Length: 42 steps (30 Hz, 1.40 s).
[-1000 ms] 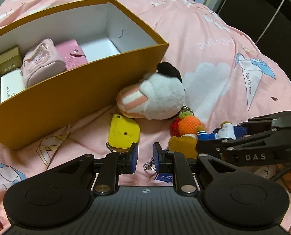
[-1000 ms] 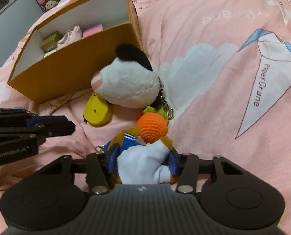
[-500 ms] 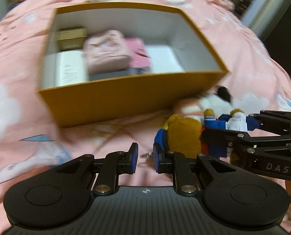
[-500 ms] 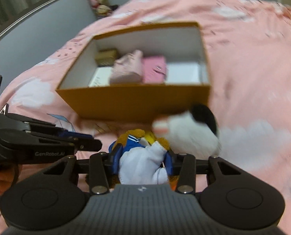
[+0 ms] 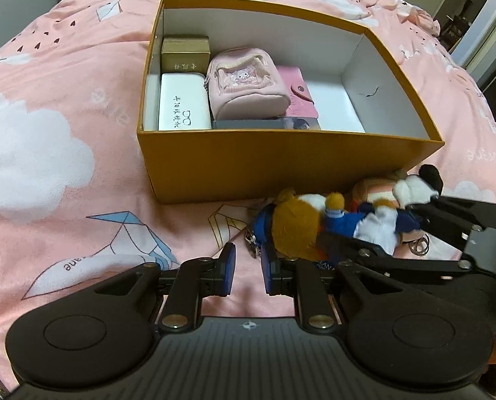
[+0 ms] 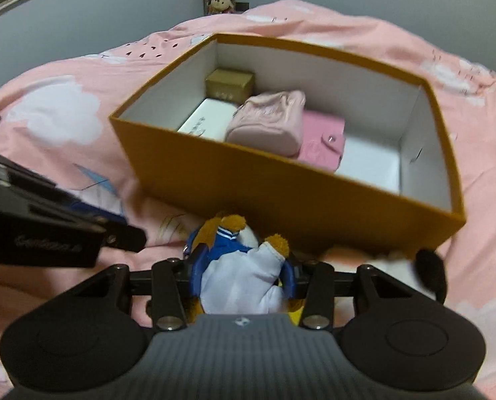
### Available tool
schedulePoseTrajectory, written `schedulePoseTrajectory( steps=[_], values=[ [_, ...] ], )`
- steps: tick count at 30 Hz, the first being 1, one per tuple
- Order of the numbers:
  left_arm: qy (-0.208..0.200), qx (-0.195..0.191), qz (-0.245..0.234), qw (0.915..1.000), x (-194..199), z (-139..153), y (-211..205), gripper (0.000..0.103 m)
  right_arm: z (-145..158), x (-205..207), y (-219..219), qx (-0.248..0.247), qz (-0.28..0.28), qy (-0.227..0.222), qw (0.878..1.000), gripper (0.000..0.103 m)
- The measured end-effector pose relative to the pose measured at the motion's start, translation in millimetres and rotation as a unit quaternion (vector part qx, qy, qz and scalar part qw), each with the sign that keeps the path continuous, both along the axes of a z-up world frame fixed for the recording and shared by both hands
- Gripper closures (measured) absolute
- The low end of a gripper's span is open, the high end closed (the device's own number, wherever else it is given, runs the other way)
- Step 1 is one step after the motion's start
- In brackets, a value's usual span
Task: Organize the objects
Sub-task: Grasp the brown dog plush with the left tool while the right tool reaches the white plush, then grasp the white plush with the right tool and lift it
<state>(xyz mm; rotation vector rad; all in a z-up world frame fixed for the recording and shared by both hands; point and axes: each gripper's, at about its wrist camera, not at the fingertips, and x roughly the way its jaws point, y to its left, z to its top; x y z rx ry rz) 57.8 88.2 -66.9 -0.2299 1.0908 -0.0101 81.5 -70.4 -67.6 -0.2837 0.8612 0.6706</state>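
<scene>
right gripper [image 6: 244,275] clamped on sailor plush keychain [image 6: 239,276] before orange box [image 6: 281,196] on pink bedspread [image 5: 64,106]; left gripper [image 5: 246,266] closed, empty.

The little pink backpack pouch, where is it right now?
The small pink backpack-shaped pouch sits inside the open orange cardboard box, between the white glasses case and the flat pink wallet.

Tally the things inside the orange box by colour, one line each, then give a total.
Pink: 2, pouch and wallet
White: 1, case
Gold: 1, small box
Dark: 1, flat item
Total: 5 in the orange box
</scene>
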Motion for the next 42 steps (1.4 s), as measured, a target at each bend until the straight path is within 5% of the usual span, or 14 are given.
schedulePoseTrajectory(
  steps=[9, 14, 18, 24, 29, 36, 42],
  values=[
    [0.014, -0.07, 0.009, 0.9974, -2, -1, 8, 0.082, 16, -7, -19, 0.06, 0.025, 0.121, 0.991, 0.055],
    [0.041, -0.125, 0.028, 0.9909, 2, -8, 8, 0.064, 5, -10, -22, 0.061, 0.022, 0.171, 0.983, 0.055],
    [0.047, -0.152, 0.039, 0.9865, 7, -9, 0, 0.05, 10, -11, -25, 0.063, 0.017, 0.163, 0.984, 0.055],
    [0.056, -0.157, 0.042, 0.9852, 18, -10, -16, 0.046, 23, -9, -51, 0.061, -0.031, 0.131, 0.989, 0.059],
    [0.077, -0.127, 0.04, 0.9881, 28, -15, -37, 0.033, 32, -3, -74, 0.025, -0.073, 0.082, 0.994, 0.063],
    [0.088, -0.085, 0.027, 0.9921, 40, -26, -63, 0.026, 36, -2, -76, -0.055, -0.036, -0.001, 0.998, 0.063],
    [0.114, -0.052, 0.003, 0.9921, 45, -42, -78, 0.026, 31, 9, -89, -0.07, -0.07, -0.019, 0.995, 0.049]
  ],
)
